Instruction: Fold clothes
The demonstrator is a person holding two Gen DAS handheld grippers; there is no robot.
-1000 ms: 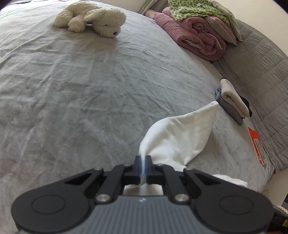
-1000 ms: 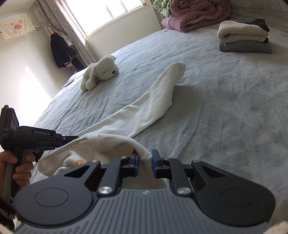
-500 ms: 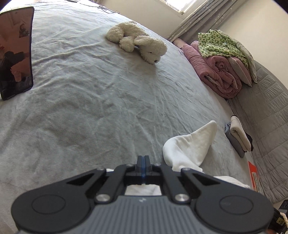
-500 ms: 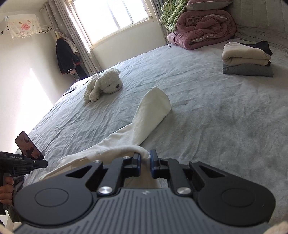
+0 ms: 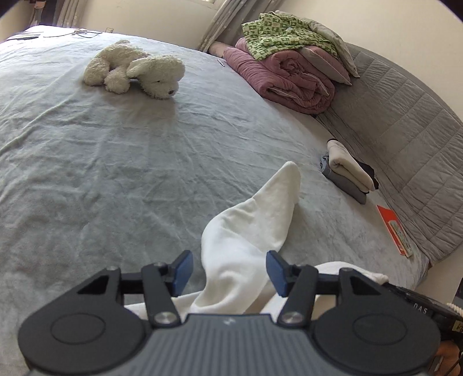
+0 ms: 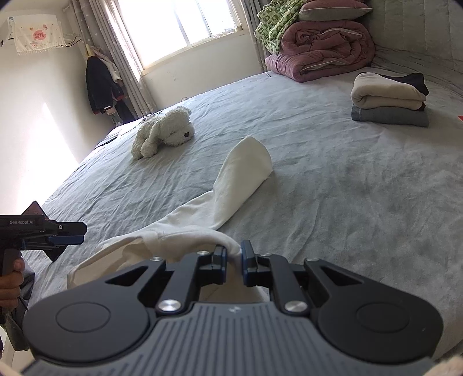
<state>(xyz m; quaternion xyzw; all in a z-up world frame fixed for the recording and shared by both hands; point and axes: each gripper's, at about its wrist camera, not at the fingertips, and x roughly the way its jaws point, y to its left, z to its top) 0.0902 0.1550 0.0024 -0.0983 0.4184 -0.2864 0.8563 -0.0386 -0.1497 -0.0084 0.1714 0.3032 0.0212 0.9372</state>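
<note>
Only from the right wrist: right tongs pinching the white garment, left tongs opening, unclamped.

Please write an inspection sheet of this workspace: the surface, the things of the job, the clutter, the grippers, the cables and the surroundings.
Surface: grey bed cover, wrinkled.
Job's things: white garment lying stretched out; folded clothes stack near headboard.
Clutter: plush dog; red booklet.
Grippers: left gripper jaws opening, pads off the garment; right gripper shut on the garment.
Cables: thin cable at far edge.
Surroundings: rolled pink quilt, window, hanging coat.
</note>
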